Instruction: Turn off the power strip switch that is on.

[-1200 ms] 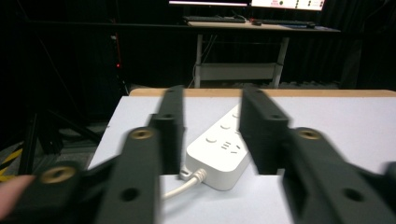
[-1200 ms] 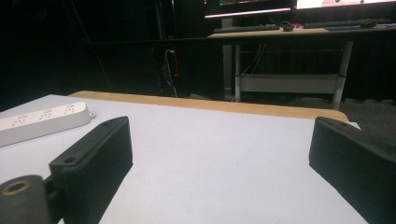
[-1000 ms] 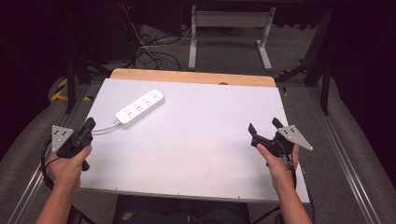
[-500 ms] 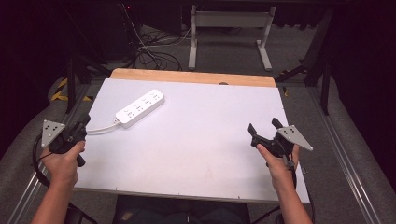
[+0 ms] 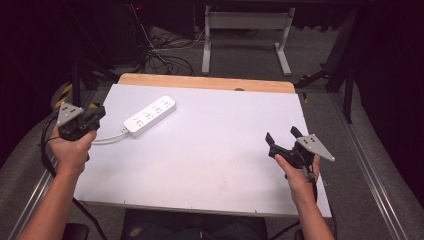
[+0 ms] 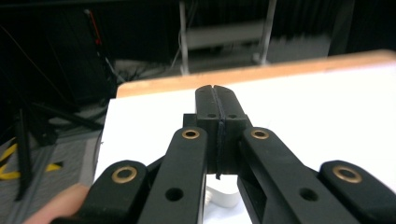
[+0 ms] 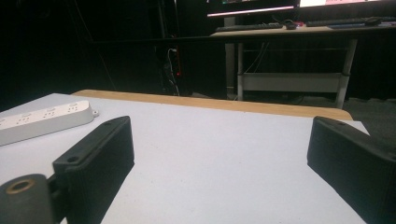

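On the white rectangular table (image 5: 210, 165) the rigid white plastic power strip (image 5: 150, 116) lies far-left, light and slippery I judge, best pinched across its narrow sides, my left gripper (image 5: 92, 117) closed empty beside it, my right gripper (image 5: 282, 142) wide open.

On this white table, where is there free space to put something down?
The wide middle of the table, between the power strip and the right gripper, is bare, and so is the far right corner by the wooden edge. The left side is crowded: the power strip, its cable and the left gripper.
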The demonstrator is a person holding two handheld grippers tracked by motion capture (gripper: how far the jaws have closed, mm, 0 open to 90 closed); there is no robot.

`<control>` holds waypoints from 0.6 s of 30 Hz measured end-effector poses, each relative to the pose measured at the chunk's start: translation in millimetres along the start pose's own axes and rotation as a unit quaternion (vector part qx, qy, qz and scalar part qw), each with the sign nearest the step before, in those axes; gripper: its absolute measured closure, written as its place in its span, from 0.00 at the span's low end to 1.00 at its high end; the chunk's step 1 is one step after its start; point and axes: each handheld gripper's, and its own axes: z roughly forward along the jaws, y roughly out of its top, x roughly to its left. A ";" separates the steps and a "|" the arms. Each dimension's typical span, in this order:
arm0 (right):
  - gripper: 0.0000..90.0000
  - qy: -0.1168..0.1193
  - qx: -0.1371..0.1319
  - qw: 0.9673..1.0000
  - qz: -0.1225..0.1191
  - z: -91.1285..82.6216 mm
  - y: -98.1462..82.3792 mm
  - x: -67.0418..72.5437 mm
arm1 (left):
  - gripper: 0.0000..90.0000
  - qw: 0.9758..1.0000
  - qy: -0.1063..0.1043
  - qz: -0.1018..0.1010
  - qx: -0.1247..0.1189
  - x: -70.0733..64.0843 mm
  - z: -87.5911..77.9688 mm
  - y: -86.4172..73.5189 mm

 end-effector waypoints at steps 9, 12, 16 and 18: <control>0.09 0.003 0.004 1.000 -0.002 1.6 -0.8 -0.1 | 1.00 0.995 -0.019 0.043 0.082 0.2 36.4 8.8; 0.09 0.003 0.004 1.000 0.000 1.2 -0.6 0.5 | 1.00 0.994 -0.021 0.047 0.101 0.9 47.7 11.4; 0.09 0.004 0.004 1.000 0.000 1.1 -0.7 0.8 | 1.00 0.989 -0.021 0.057 0.132 0.7 62.9 13.1; 0.09 0.005 0.004 1.000 0.000 1.0 -0.7 0.8 | 1.00 0.987 -0.021 0.061 0.147 0.2 72.8 12.9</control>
